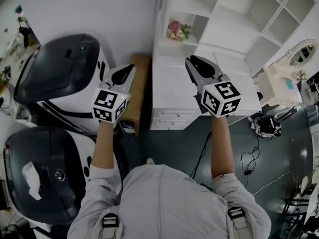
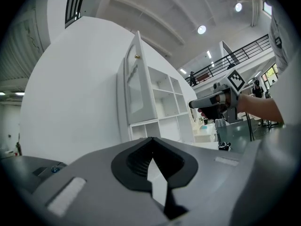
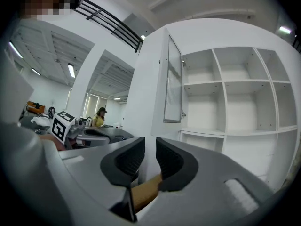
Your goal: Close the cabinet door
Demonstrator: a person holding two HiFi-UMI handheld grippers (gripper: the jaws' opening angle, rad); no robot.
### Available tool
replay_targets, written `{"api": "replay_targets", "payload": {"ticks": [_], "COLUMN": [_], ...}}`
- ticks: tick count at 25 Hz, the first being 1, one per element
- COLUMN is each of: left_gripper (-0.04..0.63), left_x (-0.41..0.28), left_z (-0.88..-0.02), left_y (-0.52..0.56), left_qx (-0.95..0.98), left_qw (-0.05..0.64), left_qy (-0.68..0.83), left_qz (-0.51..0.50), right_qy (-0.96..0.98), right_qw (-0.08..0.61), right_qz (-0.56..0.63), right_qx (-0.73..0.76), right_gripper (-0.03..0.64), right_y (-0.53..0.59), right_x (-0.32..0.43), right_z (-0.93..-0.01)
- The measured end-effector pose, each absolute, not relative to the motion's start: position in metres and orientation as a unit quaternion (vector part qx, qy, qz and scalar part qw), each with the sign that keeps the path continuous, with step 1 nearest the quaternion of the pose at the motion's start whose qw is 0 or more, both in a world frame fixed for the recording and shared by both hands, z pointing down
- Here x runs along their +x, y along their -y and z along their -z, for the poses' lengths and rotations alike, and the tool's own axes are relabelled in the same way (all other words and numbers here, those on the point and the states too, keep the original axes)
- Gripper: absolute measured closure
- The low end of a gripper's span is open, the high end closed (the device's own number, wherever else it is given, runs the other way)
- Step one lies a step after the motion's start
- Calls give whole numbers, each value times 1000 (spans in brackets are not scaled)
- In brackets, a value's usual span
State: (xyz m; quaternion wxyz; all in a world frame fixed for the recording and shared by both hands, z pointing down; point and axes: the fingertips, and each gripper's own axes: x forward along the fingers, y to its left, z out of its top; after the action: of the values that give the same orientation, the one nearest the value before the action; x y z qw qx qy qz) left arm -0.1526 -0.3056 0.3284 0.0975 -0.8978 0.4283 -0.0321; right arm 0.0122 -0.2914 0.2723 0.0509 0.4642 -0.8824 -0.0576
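1. my left gripper (image 2: pixel 150 142) has its jaws closed tip to tip, with nothing held between them. it points level at the white wall just left of the cabinet (image 3: pixel 221 86).
2. my right gripper (image 3: pixel 146 147) has its jaws a narrow gap apart and holds nothing. a strip of brown wood shows low down through that gap.
3. the cabinet door (image 3: pixel 174 81) stands open at the left end of the white shelf unit. from my right gripper view i see it nearly edge-on, with a ribbed pane.
4. in my left gripper view the door carries a small gold knob (image 2: pixel 137 56) near its top.
5. neither gripper touches the door; both are held out in front of me, apart from each other.
6. in the head view a wooden side table (image 1: pixel 138 91) stands against the cabinet's left side, pink flowers (image 1: pixel 178 30) sit on a shelf, and 2 white machines with black lids (image 1: pixel 62 68) stand to my left.
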Motion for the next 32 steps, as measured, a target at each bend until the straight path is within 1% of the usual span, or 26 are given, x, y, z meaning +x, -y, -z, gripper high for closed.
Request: {"api": "replay_targets", "payload": {"ticks": [2,15,20,25,28,29,32], "left_gripper": [577,577,577,577,577,577,577], "left_x": [-156,-182,-186,-184,-183,-183,-180], "left_z": [-330,-336,-343,-343,-342,-342,-343], "left_y": [310,332,335,337,337,337,337], "left_qx": [-898,-890,-884,-880,-877,-876,-874], "left_qw": [98,98,85,86,85,84,79], "left_qy": [-428,-444,-457,-465,-471,-472,-477], "left_qz": [33,43,46,52,52,51,50], "right_qy": [886,888,870,879,878,878,878], "right_qw": [49,28,48,39,20,18,30], "right_qz": [61,67,91,75,49,45,58], "right_qx": [457,455,482,470,475,477,473], "right_gripper": [522,449,442,442,468,454,453], "right_y": [301,363,381,396,406,408,409], "right_x": [-1,-48,-49,-55,-53,-52,-52], "right_z": [-267,-242,-240,-237,-238,-239,-241]}}
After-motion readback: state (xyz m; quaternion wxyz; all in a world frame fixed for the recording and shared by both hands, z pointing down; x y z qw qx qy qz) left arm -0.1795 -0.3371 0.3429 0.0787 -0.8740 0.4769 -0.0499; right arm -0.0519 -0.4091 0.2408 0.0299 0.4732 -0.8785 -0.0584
